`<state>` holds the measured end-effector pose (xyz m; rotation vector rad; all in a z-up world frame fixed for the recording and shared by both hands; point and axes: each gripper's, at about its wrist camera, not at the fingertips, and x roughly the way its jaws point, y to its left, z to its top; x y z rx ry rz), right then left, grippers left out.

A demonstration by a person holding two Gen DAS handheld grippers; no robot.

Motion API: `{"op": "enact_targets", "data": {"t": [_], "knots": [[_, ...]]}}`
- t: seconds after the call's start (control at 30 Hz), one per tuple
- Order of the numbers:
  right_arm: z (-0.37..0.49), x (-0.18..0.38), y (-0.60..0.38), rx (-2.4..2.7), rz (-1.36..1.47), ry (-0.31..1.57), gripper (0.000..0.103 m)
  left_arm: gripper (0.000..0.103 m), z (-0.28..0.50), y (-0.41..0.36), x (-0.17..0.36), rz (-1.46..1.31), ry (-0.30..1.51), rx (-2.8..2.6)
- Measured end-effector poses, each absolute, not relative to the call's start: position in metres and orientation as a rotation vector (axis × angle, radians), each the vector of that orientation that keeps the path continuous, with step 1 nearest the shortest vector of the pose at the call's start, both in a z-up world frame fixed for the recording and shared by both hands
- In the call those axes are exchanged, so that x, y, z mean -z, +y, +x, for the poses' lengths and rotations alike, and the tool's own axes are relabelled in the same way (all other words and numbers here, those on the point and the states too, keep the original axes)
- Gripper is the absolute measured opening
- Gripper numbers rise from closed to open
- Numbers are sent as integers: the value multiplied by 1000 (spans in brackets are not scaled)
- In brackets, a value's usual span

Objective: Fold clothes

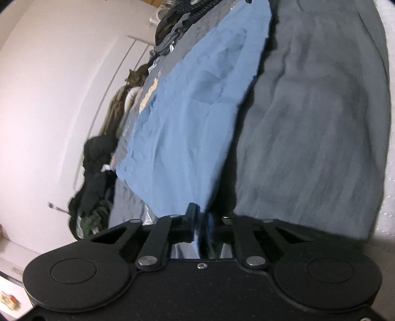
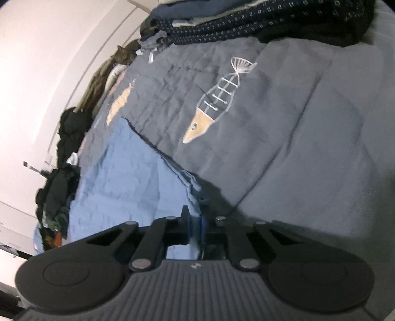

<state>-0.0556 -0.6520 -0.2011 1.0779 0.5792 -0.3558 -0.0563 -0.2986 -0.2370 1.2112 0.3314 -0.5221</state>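
Note:
A light blue garment (image 1: 187, 118) lies spread over a grey bedspread (image 1: 321, 123). My left gripper (image 1: 198, 218) is shut on the garment's near edge, with blue cloth pinched between the dark fingers. In the right wrist view the same blue garment (image 2: 128, 177) lies at the left, its edge running diagonally across the bedspread (image 2: 296, 138). My right gripper (image 2: 196, 223) is shut on a bunched fold at the garment's near corner. Cloth hides both gripper tips.
A fish-skeleton print (image 2: 212, 103) marks the bedspread. Dark patterned folded clothes (image 2: 259, 22) are stacked at the far end. A heap of dark clothes (image 2: 61, 182) sits along the left side by the white wall (image 1: 49, 98). A tabby cat (image 2: 123, 56) lies far back.

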Motion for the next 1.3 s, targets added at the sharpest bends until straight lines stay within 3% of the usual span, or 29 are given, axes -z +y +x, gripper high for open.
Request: {"op": "enact_targets", "data": {"t": [0.47,0.63,0.8,0.87,0.93,1.3], "knots": [[-108,142,-636,203,1201,492,6,3,-77,-238,123,1085,475,728],[-150,139,-628,238,1167,547,6,3,-110,-226,123,1101,603,898],[-158,140,-626,341,1056,661,19,14,-111,-225,146,1058,739,932],[-156,124,-621,347,966,631,40,25,-105,-216,133,937,756,953],[-151,108,-617,339,852,595,47,35,-92,-209,117,802,760,959],[-24,73,-602,116,523,530,51,39,22,-199,58,327,657,751]]}}
